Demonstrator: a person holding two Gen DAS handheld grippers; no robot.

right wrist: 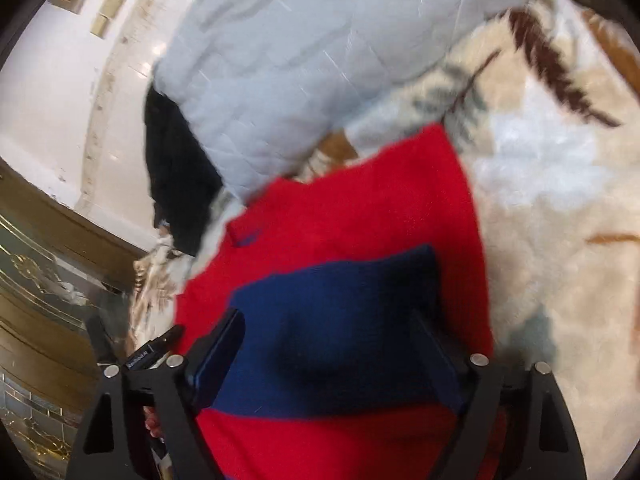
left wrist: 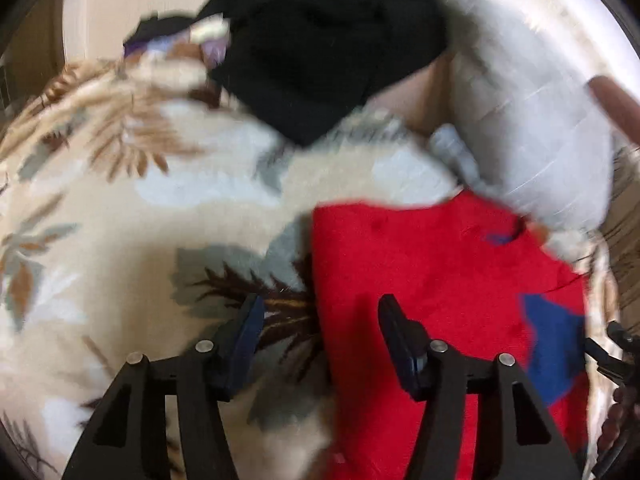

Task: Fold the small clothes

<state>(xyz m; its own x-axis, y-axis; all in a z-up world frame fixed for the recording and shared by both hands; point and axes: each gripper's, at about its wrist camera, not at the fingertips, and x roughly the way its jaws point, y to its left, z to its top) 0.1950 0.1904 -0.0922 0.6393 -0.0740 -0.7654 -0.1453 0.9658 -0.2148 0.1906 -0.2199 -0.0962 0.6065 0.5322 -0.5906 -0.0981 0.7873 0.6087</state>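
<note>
two claws, both released: my left claw (left wrist: 320,316) straddles the left edge of the red garment (left wrist: 420,272), my right claw (right wrist: 328,336) gapes over its blue patch (right wrist: 332,328), pinching nothing. the garment lies on the plush leaf-print blanket (left wrist: 120,220). the soft knit could bunch or drag the fuzzy pile along. beyond the red garment slumps a quilted pale pillow (right wrist: 300,60).

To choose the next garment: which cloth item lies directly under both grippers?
The red garment with the blue patch; the black garment and pale quilted one lie farther away.
</note>
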